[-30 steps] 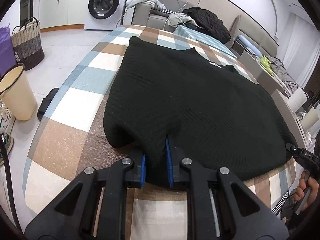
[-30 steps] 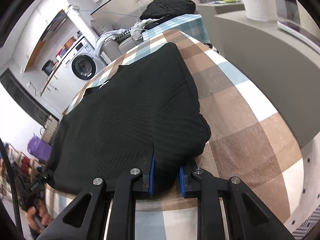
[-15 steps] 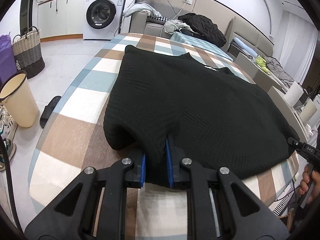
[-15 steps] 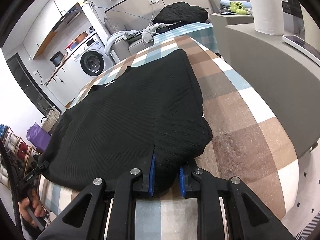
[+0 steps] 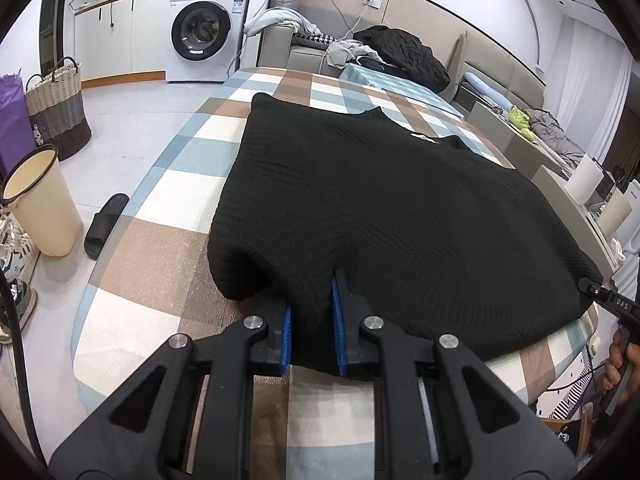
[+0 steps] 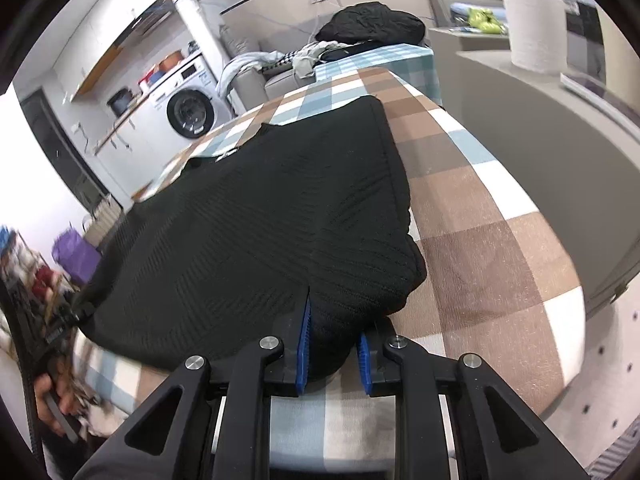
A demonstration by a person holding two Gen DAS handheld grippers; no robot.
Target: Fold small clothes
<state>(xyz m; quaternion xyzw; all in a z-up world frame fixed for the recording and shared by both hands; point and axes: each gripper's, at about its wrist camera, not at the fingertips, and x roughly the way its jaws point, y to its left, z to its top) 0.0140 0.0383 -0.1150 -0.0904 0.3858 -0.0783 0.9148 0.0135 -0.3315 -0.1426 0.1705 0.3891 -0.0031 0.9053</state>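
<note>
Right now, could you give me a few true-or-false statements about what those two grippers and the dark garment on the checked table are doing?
1. The black knitted sweater lies on a checked tablecloth. True.
2. The left gripper hangs open above the cloth. False: it is shut on the sweater's near edge.
3. The right gripper pinches the sweater too. True.
4. A white washing machine stands beyond the table. True.
5. The sweater is red. False: it is black.

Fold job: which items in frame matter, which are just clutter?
In play: black sweater; left gripper and right gripper, each shut on its near hem; checked table.
Clutter: washing machine, wicker basket, cream bin, slipper, paper roll.
</note>
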